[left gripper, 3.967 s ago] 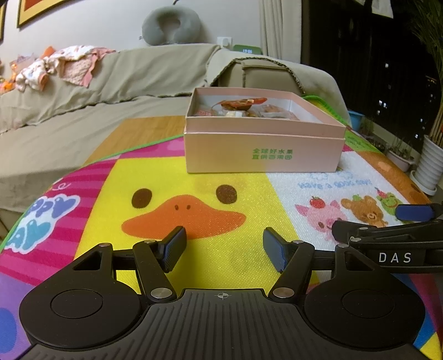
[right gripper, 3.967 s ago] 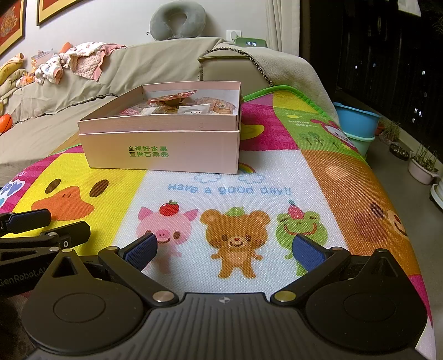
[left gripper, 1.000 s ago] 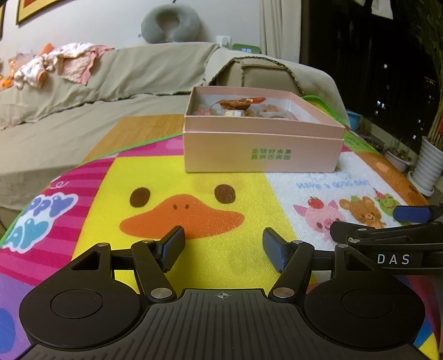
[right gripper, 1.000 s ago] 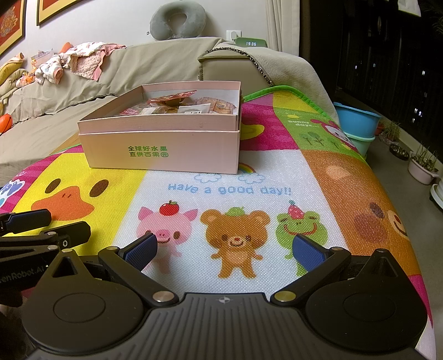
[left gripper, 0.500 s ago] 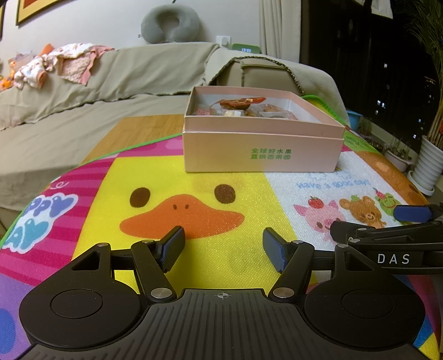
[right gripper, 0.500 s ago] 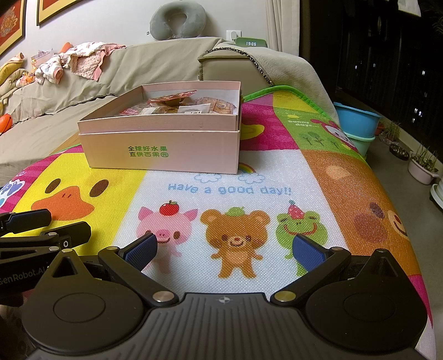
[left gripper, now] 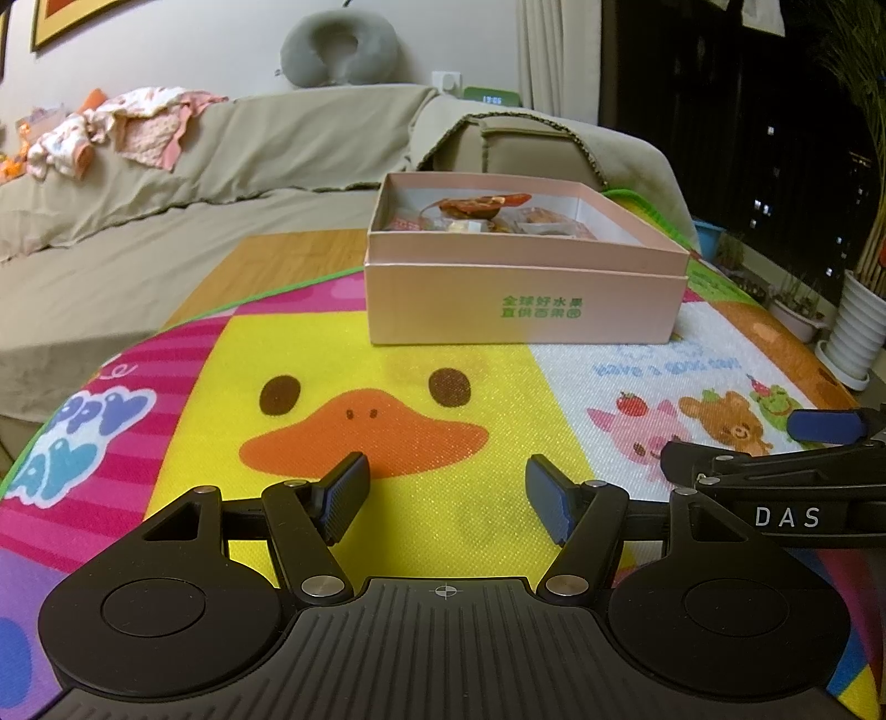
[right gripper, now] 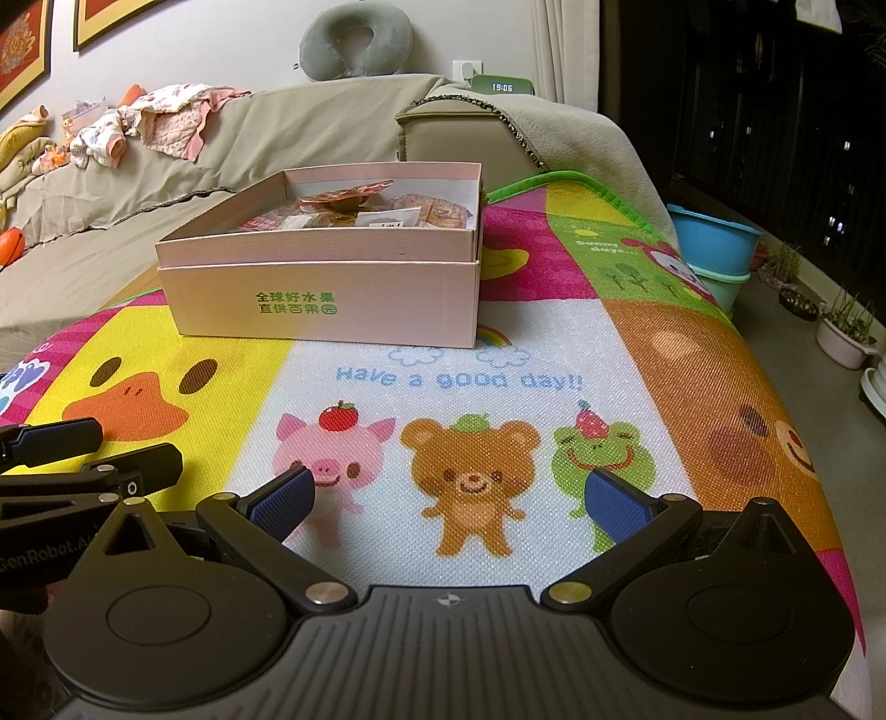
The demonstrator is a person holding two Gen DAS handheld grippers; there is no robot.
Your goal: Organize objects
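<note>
**On a cartoon play mat, two empty grippers face a pink box of snacks**

On the left wrist view, the left gripper (left gripper: 446,490) sits low over a bright play mat (left gripper: 183,387), above a yellow panel printed with a duck face. Its two blue-padded fingers are spread apart with nothing between them. Ahead of it, well apart, stands a shallow pink cardboard box (left gripper: 520,299) with green Chinese print on its front wall. The box is open at the top, its tray seated in a slightly wider base. Inside lie several small wrapped snacks (left gripper: 476,207), one in a reddish-orange wrapper resting on top of the others; the exact items are too small to tell. The right gripper (left gripper: 775,448) enters from the right edge, seen side-on, over the mat's pig and bear pictures. Behind the box a strip of wooden table (left gripper: 277,266) shows past the mat's green edge, then a sofa (left gripper: 249,149) under a beige cover, with a heap of pink baby clothes (left gripper: 138,122) and a grey neck pillow (left gripper: 338,50) on its back.

On the right wrist view, the right gripper (right gripper: 451,498) rests over the white panel with a pig, a bear and a frog, under the words "Have a good day!!". Its fingers are spread wide and hold nothing. The pink box (right gripper: 326,293) stands ahead and to the left, on the mat (right gripper: 692,354). Its snack packets (right gripper: 354,213) fill the far part of the tray, orange and pale wrappers jumbled together. The left gripper (right gripper: 83,448) shows at the left edge. To the right, beyond the mat, two stacked plastic basins (right gripper: 714,249), blue over green, sit on the floor.
</note>
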